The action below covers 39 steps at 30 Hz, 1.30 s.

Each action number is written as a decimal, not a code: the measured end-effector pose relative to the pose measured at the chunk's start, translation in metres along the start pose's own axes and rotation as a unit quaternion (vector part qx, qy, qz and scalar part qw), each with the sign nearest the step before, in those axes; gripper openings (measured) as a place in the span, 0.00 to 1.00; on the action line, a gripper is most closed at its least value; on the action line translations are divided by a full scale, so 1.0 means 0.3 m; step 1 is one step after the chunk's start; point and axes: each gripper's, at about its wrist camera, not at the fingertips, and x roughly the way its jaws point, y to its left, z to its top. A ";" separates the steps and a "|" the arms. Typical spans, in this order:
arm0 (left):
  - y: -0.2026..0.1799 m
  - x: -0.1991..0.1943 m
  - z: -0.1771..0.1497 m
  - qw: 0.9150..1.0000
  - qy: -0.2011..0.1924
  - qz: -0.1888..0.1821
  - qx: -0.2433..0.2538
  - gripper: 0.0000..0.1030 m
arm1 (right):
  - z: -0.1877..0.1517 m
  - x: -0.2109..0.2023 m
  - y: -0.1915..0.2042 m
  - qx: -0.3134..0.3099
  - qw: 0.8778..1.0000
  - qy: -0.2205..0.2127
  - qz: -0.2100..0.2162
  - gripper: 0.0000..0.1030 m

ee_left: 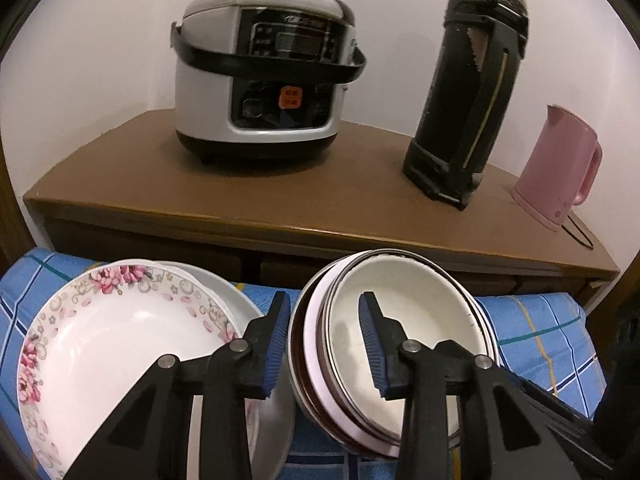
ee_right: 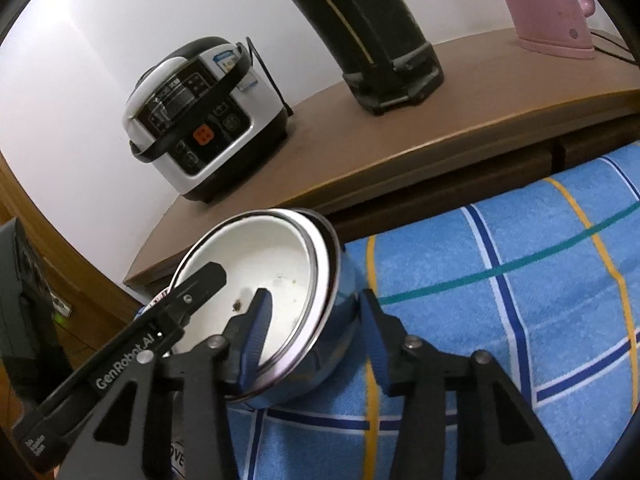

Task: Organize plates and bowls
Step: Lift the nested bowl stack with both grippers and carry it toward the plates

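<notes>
Counter (ee_left: 120, 184) fills the upper frame, carrying a rice cooker (ee_left: 264, 72), a black thermos (ee_left: 468, 92) and a pink kettle (ee_left: 560, 168). Below, on a blue checked cloth (ee_right: 500, 272), floral plates (ee_left: 120, 336) sit lower left beside stacked bowls (ee_left: 400, 320). Left gripper (ee_left: 326, 344) and right gripper (ee_right: 316, 340) each straddle the bowls' rim, jaws wide.

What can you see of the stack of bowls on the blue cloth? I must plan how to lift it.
The stack of bowls is several nested bowls, tilted toward the plates. The top bowl has a white, slightly stained inside with dark specks and a thin dark rim; pink and dark rims show beneath, and the bottom bowl's outside looks like shiny metal. It rests on the blue checked cloth. Both open tongs straddle its rim: left tongs, right tongs. Contact is unclear.
</notes>
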 end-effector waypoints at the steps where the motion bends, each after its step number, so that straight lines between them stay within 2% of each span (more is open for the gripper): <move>1: -0.008 -0.004 -0.001 1.000 -0.001 -0.001 0.004 0.37 | -0.001 -0.004 -0.001 0.001 1.000 0.002 -0.005 0.40; 5: -0.032 -0.006 -0.006 1.000 0.010 -0.024 0.005 0.37 | -0.011 -0.042 -0.006 0.006 0.999 0.013 -0.029 0.38; 8: -0.072 -0.008 -0.021 0.999 0.017 -0.038 0.021 0.37 | -0.025 -0.087 -0.046 0.027 0.999 0.016 -0.025 0.38; 16: -0.143 -0.011 -0.051 0.998 0.009 -0.034 0.058 0.37 | -0.060 -0.158 -0.081 0.021 0.999 -0.005 -0.046 0.38; 25: -0.129 0.034 -0.070 0.998 0.032 -0.038 0.035 0.37 | -0.071 -0.169 -0.093 0.024 0.999 -0.033 -0.033 0.42; 31: -0.124 0.033 -0.071 0.998 0.032 -0.047 0.025 0.37 | -0.077 -0.179 -0.086 0.026 0.998 -0.045 -0.031 0.43; 39: -0.117 0.054 -0.073 0.997 0.046 -0.057 0.011 0.37 | -0.070 -0.161 -0.074 0.003 0.997 -0.050 -0.053 0.44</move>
